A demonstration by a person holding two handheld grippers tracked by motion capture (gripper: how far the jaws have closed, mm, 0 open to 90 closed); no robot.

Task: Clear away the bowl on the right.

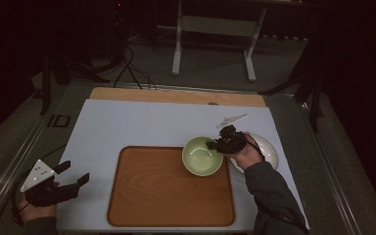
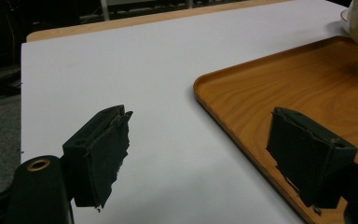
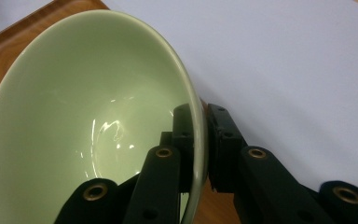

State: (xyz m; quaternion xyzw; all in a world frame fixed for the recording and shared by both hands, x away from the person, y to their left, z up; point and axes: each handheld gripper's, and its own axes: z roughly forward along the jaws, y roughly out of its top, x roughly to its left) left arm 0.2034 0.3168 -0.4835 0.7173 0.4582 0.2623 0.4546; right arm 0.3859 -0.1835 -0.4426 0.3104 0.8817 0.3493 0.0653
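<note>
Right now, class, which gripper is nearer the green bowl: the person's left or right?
Right. The right gripper is clamped on the rim of the bowl, over the tray's far right corner. The left gripper is open, off the tray's left side, well apart from the bowl.

Green bowl (image 1: pixel 202 155) partly hides white plate (image 1: pixel 269 149).
</note>
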